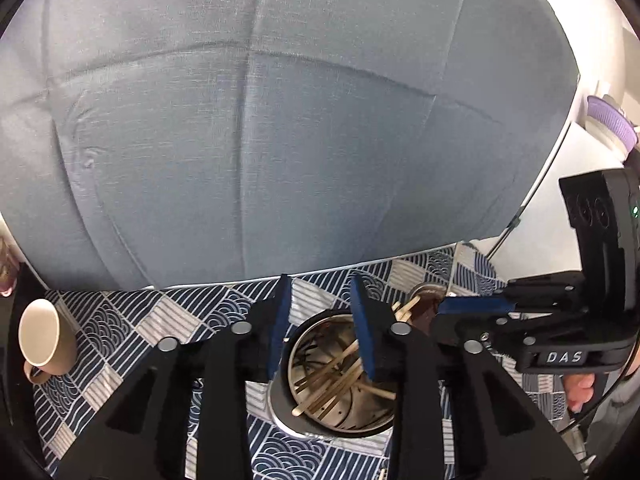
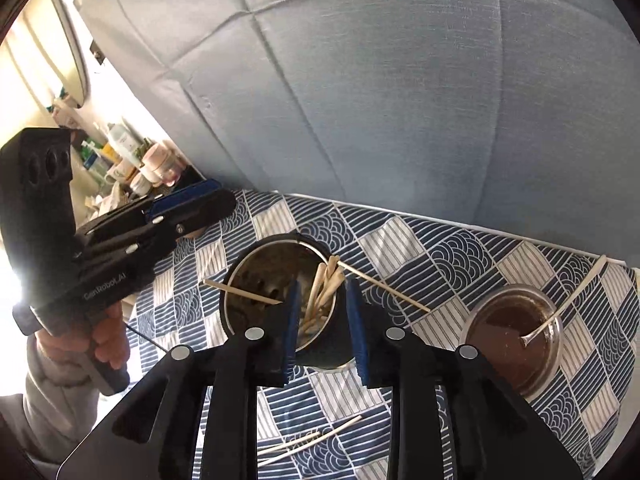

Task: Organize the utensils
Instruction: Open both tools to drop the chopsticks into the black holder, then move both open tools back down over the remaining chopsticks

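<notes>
Steel holder sits right under the left gripper, jaws part open, empty; several chopsticks already inside. Right view: right gripper part open, empty, over the same holder; loose chopsticks below the jaws remain, plus one beyond the right jaw. Roughly halfway, I'd judge.

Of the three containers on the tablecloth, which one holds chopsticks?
The steel holder between the two grippers: pale sticks stand in it. The glass bowl holds brown sauce and a spoon; the beige mug lies sideways.
</notes>
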`<state>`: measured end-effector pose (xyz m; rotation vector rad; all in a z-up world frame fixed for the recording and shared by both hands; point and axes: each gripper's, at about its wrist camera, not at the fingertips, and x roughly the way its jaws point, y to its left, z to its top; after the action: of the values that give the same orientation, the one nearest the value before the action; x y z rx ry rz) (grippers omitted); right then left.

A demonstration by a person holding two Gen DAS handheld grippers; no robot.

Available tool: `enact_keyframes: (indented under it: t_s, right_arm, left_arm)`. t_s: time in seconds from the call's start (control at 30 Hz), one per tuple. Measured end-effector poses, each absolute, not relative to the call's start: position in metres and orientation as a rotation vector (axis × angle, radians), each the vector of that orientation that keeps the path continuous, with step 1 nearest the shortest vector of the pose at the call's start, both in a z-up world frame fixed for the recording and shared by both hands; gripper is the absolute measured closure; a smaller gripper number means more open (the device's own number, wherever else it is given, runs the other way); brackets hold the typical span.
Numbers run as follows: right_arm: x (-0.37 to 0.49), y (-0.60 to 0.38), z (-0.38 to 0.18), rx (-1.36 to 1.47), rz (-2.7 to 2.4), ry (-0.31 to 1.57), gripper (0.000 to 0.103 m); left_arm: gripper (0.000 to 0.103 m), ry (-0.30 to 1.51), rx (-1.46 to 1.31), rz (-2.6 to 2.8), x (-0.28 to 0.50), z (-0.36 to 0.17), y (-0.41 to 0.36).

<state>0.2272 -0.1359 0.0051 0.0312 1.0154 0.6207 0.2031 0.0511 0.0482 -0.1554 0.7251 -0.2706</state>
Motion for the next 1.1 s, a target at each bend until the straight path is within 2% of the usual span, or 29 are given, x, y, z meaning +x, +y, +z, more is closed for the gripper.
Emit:
enact_keyframes:
  t_s: [0.13,0.37,0.93,1.1]
  right_arm:
    - [0.225,-0.136,0.003,0.029,0.619,1.022,0.076]
    - [0.221,-0.139,0.003,0.025,0.604,1.028,0.073]
    - [0.205,-0.161,0.001,0.058,0.564,1.026,0.065]
    - [0.195,-0.168,-0.007,0.063,0.551,1.04,0.06]
  left_arm:
    - [0.053,0.727,-0.159,-0.258,0.199,0.048,0.054]
    - [0.053,0.736,-0.131,-0.234,0.192,0.048,0.056]
    - [0.038,0.768,-0.07,-0.208,0.17,0.046,0.05]
    - [0.033,0.781,-0.076,-0.204,0.156,0.041,0.052]
